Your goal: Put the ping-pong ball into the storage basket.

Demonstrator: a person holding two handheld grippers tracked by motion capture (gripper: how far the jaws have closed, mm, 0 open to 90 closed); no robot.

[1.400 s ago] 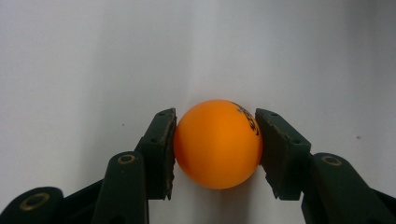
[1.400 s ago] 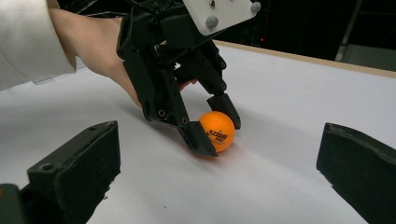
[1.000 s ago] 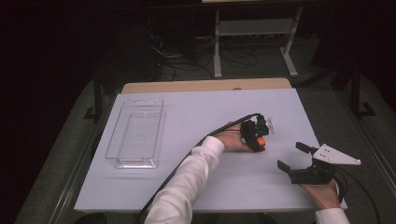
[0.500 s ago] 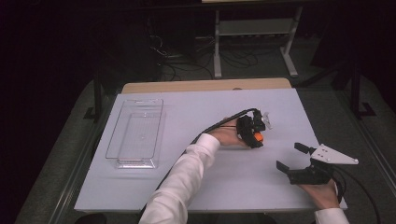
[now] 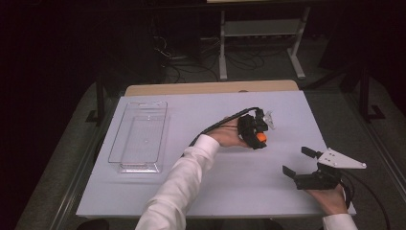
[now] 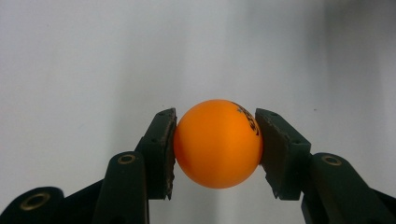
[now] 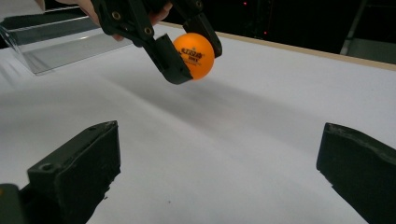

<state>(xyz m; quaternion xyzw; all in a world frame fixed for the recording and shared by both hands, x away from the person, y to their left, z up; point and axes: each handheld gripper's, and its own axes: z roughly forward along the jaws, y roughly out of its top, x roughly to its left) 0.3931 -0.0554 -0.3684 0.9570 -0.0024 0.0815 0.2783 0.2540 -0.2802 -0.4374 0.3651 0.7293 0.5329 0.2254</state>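
An orange table-tennis ball (image 6: 218,143) with dark print sits clamped between the two black pads of my left gripper (image 6: 215,149), clear of the white tabletop. From above, that left gripper (image 5: 258,136) hovers over the middle right of the table with the ball (image 5: 261,137) at its tip. In the right gripper view the ball (image 7: 194,55) hangs above its blurred shadow, in the left gripper (image 7: 189,58). My right gripper (image 5: 297,161) rests near the front right corner, jaws wide apart with nothing between them; its pads (image 7: 79,168) frame bare table.
A clear plastic tray (image 5: 140,136) lies lengthwise on the left half of the white table (image 5: 191,110); its wall (image 7: 51,44) shows at the upper left in the right gripper view. A metal rack (image 5: 261,28) and cables stand in the dark behind the table.
My left gripper has lifted off the table with the ball and drifted slightly up and back. The right gripper has kept still.
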